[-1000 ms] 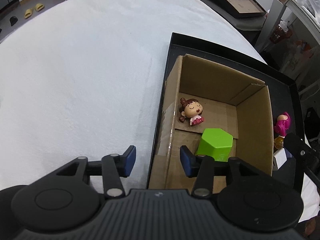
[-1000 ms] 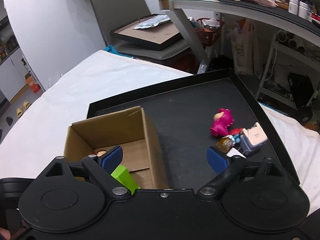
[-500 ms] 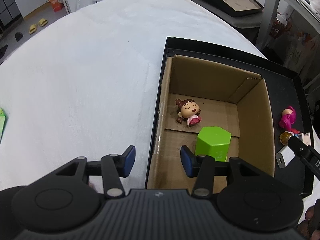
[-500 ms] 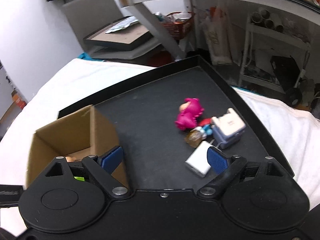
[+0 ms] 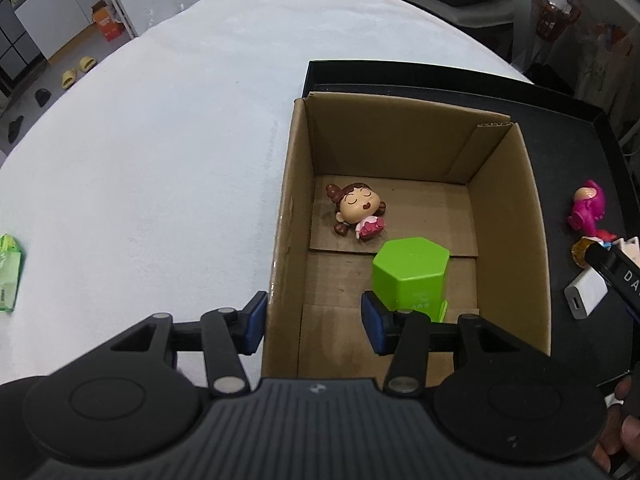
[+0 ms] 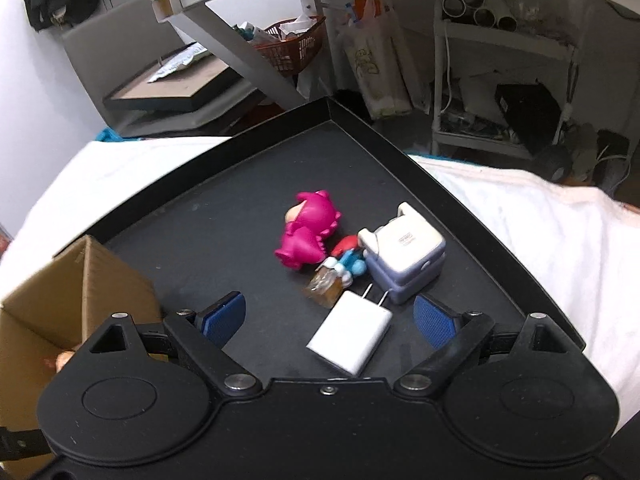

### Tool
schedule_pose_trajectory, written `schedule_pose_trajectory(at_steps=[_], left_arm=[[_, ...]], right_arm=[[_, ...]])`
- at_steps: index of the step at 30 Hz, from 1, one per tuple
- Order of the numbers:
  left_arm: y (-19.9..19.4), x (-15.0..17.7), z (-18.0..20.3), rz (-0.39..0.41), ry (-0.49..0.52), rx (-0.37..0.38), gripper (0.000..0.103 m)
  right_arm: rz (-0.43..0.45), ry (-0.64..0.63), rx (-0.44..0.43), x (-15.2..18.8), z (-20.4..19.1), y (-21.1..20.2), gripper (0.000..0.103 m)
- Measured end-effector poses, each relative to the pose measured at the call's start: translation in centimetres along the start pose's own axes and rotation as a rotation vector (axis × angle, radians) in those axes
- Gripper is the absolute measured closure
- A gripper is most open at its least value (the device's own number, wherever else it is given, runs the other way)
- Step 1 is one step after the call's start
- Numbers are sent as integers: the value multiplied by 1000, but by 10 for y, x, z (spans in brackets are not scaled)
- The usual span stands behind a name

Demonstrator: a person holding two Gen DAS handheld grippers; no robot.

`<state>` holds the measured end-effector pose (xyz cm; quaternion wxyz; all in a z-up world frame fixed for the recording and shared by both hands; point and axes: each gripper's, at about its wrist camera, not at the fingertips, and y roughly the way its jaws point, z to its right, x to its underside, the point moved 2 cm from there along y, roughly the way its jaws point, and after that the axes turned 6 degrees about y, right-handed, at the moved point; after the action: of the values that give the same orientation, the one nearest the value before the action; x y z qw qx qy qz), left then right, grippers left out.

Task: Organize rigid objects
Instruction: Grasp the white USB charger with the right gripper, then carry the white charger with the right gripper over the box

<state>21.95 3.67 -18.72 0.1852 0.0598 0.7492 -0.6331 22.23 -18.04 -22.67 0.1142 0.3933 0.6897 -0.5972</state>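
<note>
Right gripper (image 6: 328,316): fingers spread wide and empty, hovering over the near part of the black tray (image 6: 224,236), the white charger (image 6: 349,334) lying between them.
Left gripper (image 5: 312,322): fingers apart and empty; they straddle the near left wall of the cardboard box (image 5: 532,240), one pad outside over the white cloth (image 5: 160,152), one inside beside the green hexagonal container (image 5: 410,276).
Already in the box: the green container and a doll figure (image 5: 358,212) lying on its back on the box floor, close together but apparently not touching.
Still on the tray: the charger, a pink figure (image 6: 306,234), a white-and-lavender boxy item (image 6: 406,250), a small red-and-blue figure (image 6: 350,258) and an amber piece (image 6: 326,288), all bunched in one cluster, several touching.
Progress: by my reading under half done, two items boxed and five loose.
Likely next step: the charger, the nearest piece and on the cluster's outer side.
Edges: the charger's prongs point into the cluster, close to the boxy item; the tray's raised rim runs just right of the right fingertip.
Open room: bare tray lies left of the cluster toward the box, and the far half of the box floor is free.
</note>
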Motion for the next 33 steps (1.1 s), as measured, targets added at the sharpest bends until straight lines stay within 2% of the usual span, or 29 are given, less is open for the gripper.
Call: schedule_pose_trajectory(at_steps=[4,7,9,10,12,15,19,22,33], left_arm=[[1,-1,2,-8,-4,-25,54],[0,0,3,-9,-5,-36,54],[-1,0,4,-11,-2,-41,54],[-1,0,5,-12,-1,-44,54],[-1,0,7,-16,6,-52,54],[-1,2,7,-15,5,-54,54],[-2,4,7,-20,14,-44,54],[-1,3,3,-27,7,-24,54],[-6,2,-6,-18,-15,24,54]], right_arm=[[-30,-15,9,4,1,12,12],[-53,-31,34,8,3,22,17],[-101,-30,44,11,4,29,31],[-128,-20,42,12,5,31,34],[-111,-8,54,13,9,28,52],[-114,8,46,14,13,25,60],[-90,33,0,10,16,15,63],[-40,-12,-21,7,10,-1,65],[-6,-44,-70,-2,-2,-25,65]])
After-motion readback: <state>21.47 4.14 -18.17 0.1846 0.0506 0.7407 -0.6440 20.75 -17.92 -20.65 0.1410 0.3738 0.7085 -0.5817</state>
